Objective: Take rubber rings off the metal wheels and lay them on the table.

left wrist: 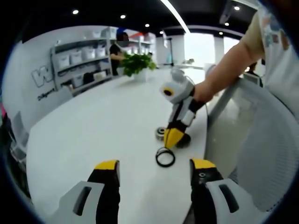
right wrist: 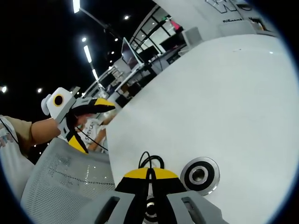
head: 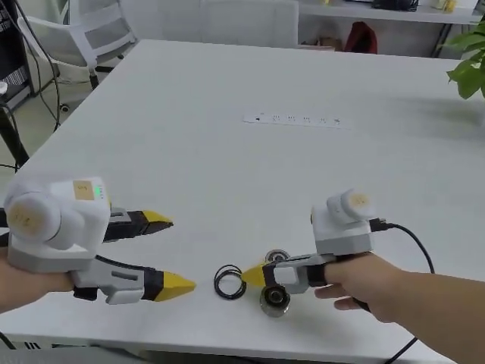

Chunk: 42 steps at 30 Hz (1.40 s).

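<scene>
Jaws on my right gripper (right wrist: 149,173) are pressed together, the yellow tips meeting with no gap I can see. Just past those tips lie the rubber rings (right wrist: 150,161), a small black bundle of loops flat on the table (right wrist: 224,93). The tips touch its near edge, and I cannot tell whether they nip a strand. To the right of the tips in the right gripper view, a wheel (right wrist: 200,175) lies flat on the table with its round face up. In the head view a second wheel (head: 274,299) sits beneath the gripper's body, on its near side, partly covered by it. My left gripper (head: 168,252) is spread wide and holds nothing. It is held over the table, apart from the right one, with its tips aimed toward it. In the left gripper view the rings lie straight ahead, between the open tips and the right gripper. Further out, beyond both grippers, a power strip (head: 292,120) lies flat on the table.
</scene>
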Each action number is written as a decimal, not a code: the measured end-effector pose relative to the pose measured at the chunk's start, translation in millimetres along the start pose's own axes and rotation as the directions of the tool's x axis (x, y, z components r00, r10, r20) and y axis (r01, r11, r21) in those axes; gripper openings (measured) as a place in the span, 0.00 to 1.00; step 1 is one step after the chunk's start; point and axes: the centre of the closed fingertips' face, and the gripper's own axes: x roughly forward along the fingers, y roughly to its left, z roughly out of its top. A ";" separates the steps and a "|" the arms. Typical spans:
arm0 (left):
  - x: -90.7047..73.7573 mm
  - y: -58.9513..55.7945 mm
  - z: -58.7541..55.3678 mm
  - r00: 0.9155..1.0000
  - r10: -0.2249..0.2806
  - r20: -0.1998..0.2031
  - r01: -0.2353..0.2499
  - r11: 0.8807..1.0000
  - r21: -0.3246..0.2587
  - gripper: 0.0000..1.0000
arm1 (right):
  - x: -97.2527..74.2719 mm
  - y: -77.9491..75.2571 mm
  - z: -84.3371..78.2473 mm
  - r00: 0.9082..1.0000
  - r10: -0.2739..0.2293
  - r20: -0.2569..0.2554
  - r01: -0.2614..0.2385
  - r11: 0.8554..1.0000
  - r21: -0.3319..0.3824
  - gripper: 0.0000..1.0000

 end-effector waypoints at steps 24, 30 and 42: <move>0.1 -0.2 -1.0 1.000 -0.002 -0.010 0.002 1.000 -0.001 0.62 | -5.3 0.2 3.7 1.000 -0.013 0.007 0.013 1.000 -0.015 0.08; 0.1 -0.8 4.2 1.000 -0.006 -0.002 0.006 1.000 0.001 0.62 | -10.3 5.9 10.6 1.000 -0.006 0.029 0.007 1.000 -0.017 0.12; -1.3 1.9 16.9 1.000 -0.004 0.023 0.004 1.000 0.000 0.63 | -33.2 20.6 38.0 0.991 0.012 0.134 -0.007 0.999 -0.040 0.21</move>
